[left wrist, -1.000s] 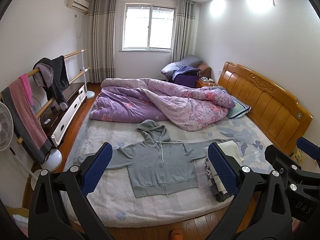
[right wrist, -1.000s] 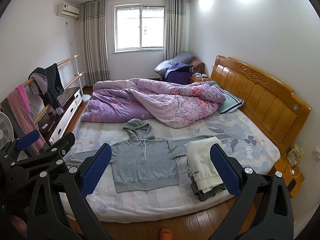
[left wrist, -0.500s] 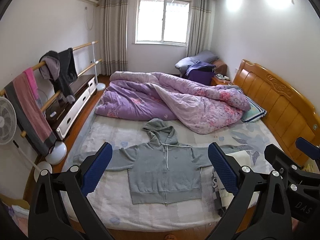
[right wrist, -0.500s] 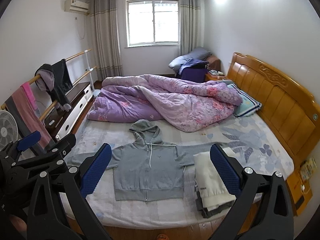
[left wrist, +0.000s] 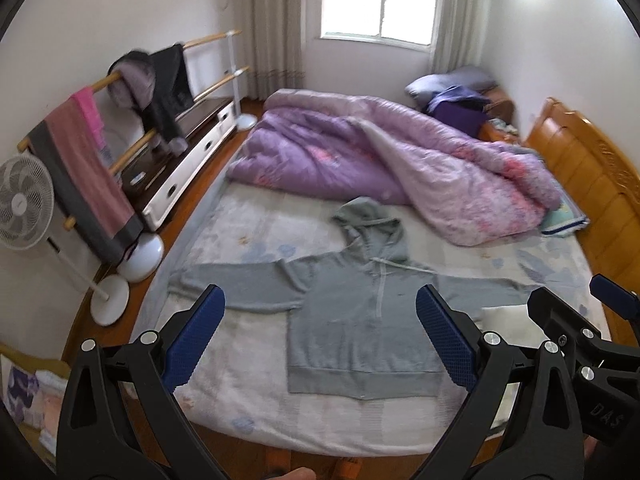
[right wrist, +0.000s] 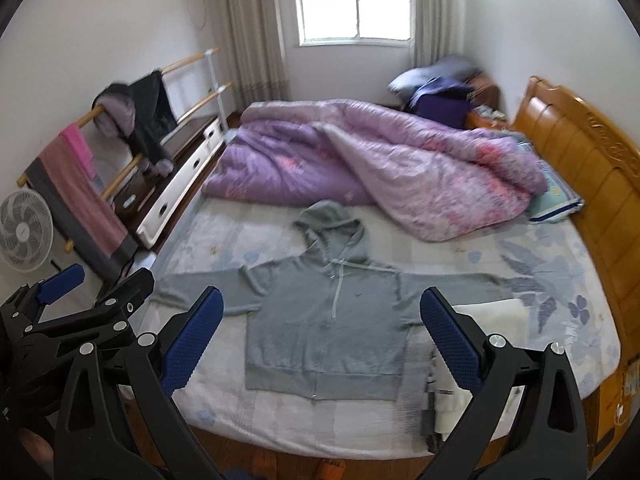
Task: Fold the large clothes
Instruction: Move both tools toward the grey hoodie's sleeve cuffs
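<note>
Flat on the bed [right wrist: 224, 232], front up, lies the grey zip hoodie [right wrist: 324, 320], sleeves spread to both sides, hood toward the purple duvet [right wrist: 360, 160]. Both the left gripper [left wrist: 320, 336] and right gripper [right wrist: 322, 336] hover above it, jaws wide apart, holding nothing.

grey hoodie [left wrist: 360, 320] lies flat on the bed [left wrist: 248, 232], sleeves spread, framed by the left gripper [left wrist: 320, 340] with fingers [left wrist: 192, 336] wide apart.

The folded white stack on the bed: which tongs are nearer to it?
Right. The right tongs hang above the bed's near edge, their right-hand finger directly before the folded white stack. The left tongs hang further left, over the grey hoodie.
</note>
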Available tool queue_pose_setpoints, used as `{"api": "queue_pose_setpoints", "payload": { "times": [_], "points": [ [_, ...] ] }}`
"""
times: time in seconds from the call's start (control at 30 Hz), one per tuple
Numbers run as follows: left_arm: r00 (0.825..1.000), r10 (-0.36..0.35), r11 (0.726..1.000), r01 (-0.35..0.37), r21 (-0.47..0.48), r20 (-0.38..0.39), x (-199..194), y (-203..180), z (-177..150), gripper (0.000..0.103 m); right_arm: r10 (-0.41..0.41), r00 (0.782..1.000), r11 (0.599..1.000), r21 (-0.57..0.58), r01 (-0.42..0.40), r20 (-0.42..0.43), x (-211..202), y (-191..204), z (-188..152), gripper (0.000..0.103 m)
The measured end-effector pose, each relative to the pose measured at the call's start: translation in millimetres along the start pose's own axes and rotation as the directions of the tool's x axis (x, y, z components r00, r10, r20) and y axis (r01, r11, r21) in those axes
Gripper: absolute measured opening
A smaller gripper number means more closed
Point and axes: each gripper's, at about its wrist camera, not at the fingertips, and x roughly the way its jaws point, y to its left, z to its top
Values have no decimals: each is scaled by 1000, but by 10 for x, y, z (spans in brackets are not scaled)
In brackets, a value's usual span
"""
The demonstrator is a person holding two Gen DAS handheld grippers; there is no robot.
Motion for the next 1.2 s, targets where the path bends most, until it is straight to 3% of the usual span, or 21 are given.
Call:
{"api": "queue_pose_setpoints", "payload": {
  "times": [0.13,0.27,0.47,0.67,0.77,0.83,0.87,0.9,0.97,1.0,1.1,1.2],
  "points": [
    [995,-30,998,24,-60,-90,530,496,59,97,-3,999,1000,-26,1,-52,498,370,138,95],
    [980,-91,993,75,-96,-176,1177,1065,126,97,-35,992,999,-13,34,-121,1113,807,226,95],
    [960,-105,989,73,-129,-260,2087,1840,145,97,-28,972,1000,-2,28,-231,2120,1444,263,95],
    [928,-149,958,49,-284,-341,3074,2664,-95,97,-49,955,999,-19,45,-293,3075,1721,106,95],
    [920,-129,920,-29,-391,-371,3594,3120,-363,97,-49,944,999,-30,41,-326,3523,1731,-13,95],
    [917,-107,877,-95,-471,-384,3916,3448,-582,97,-58,934,998,-47,44,-353,3821,1705,-97,90],
    [908,-97,852,-136,-505,-407,4059,3583,-704,97,-58,931,998,-49,43,-361,3922,1694,-135,75],
    [903,-104,810,-166,-562,-417,4219,3776,-848,97,-65,925,997,-52,49,-375,4092,1664,-197,64],
    [905,-86,744,-220,-631,-417,4470,4092,-1095,97,-67,912,997,-51,50,-405,4381,1607,-304,50],
    [904,-81,724,-236,-648,-419,4562,4198,-1178,97,-56,901,998,-39,44,-430,4534,1578,-370,42],
    [911,-81,657,-257,-709,-405,4855,4459,-1410,96,-26,885,1000,-6,26,-464,4846,1496,-537,36],
    [913,-72,609,-279,-742,-402,5088,4628,-1597,96,-23,872,1000,-1,25,-488,5062,1459,-681,36]
  ]
}}
